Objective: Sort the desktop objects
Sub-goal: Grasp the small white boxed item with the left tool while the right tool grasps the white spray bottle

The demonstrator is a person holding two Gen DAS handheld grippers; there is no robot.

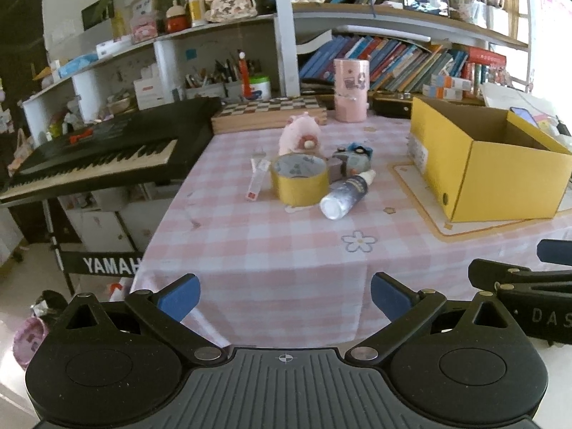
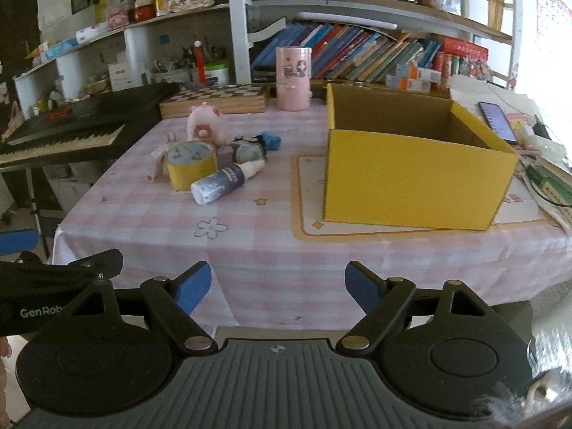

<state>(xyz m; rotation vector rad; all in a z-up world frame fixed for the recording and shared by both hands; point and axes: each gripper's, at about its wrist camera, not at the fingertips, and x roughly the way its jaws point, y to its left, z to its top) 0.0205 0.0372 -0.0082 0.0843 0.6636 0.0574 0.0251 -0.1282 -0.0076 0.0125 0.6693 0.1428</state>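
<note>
Pink tablecloth (image 2: 321, 250) bare before fingers (image 2: 193, 289)

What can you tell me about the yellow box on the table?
The yellow box is open-topped cardboard, yellow outside and plain brown inside, with no lid or flaps showing. It stands upright on a cream mat with an orange border, on the right side of the pink checked tablecloth. What shows of its inside looks empty. A white label sits on its left wall. Neither gripper touches it.

- A tape roll (image 2: 191, 164), a bottle (image 2: 223, 182) and a plush toy (image 2: 204, 121) are clustered on the tabletop (image 2: 271, 250).
- A box (image 2: 411, 164) is placed to their right.
- A chessboard (image 2: 214, 102) is seen behind the cluster.
</note>
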